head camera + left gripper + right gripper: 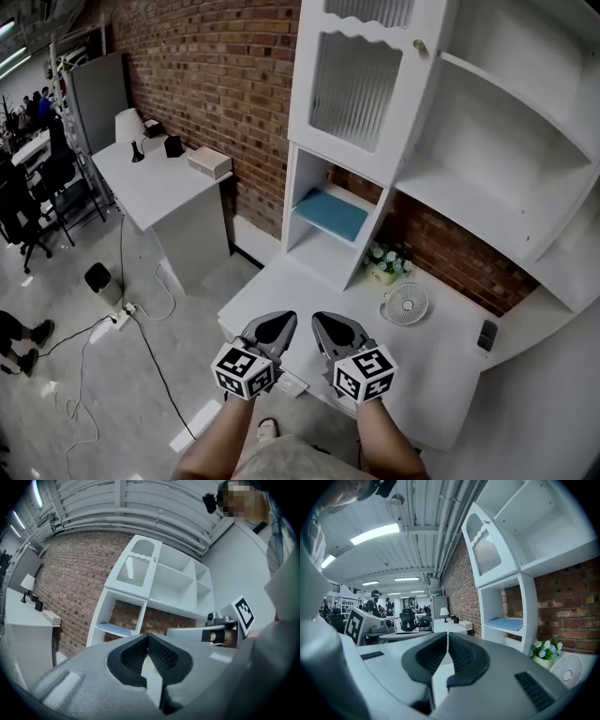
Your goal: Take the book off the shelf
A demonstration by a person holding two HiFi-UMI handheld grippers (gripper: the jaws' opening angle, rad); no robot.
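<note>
Blue book (pixel 333 214) lies flat in an open compartment of the shelf (pixel 294 192).

Ahead: bare desk top (pixel 281 291) from near edge up to cubby (pixel 293 192), open path. Cubby front open, entry narrowed by side walls. Book (pixel 330 214) lies flat on cubby floor, free room above it. Flowers (pixel 386 261) and fan (pixel 406 304) on desk just right of cubby crowd that side. Closed cabinet door (pixel 352 89) directly above cubby.

White shelf unit (pixel 293 202), blue book (pixel 333 214) flat in its lower cubby; white desk (pixel 305 302) with flower pot (pixel 386 262) and small fan (pixel 406 304).
</note>
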